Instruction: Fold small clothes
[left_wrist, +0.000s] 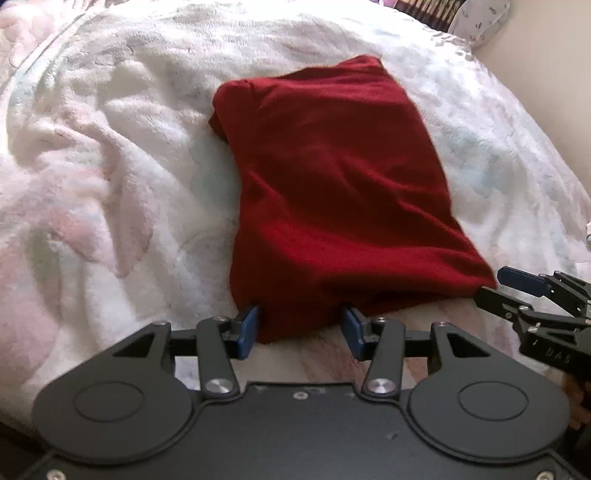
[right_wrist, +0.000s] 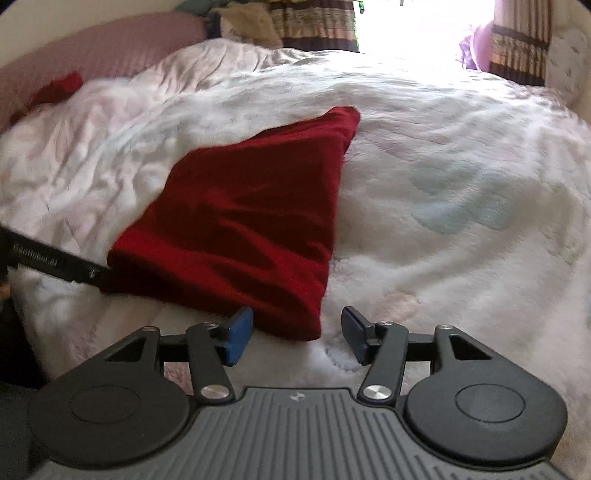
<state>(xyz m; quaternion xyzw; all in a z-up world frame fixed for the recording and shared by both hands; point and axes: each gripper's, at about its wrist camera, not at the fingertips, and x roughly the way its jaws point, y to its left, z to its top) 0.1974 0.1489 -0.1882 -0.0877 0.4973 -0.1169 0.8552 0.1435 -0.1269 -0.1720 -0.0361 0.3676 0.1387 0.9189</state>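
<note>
The red cloth lies on the bed, already folded into a thick oblong, with its near edge just in front of both tools. The left gripper stands with its 2 blue pads apart, and the near left corner of the cloth sits between them; the pads do not seem to press it, so I judge it holds nothing. The right gripper is also wide open, with the near right corner of the cloth between its pads, not pinched.

The danger I see is in the layers. If a gripper closes on the top layer only, the fold can open when the edge is lifted. If it reaches too deep, it can catch the blanket together with the cloth, because the blanket is soft, fluffy and wrinkled, and it gives no firm support. The 2 grippers are also near each other, so they could knock together.

The blanket is white with pale pink and blue marks. Behind it are striped curtains beside a bright window, a mauve headboard, and another red piece lying far left.
</note>
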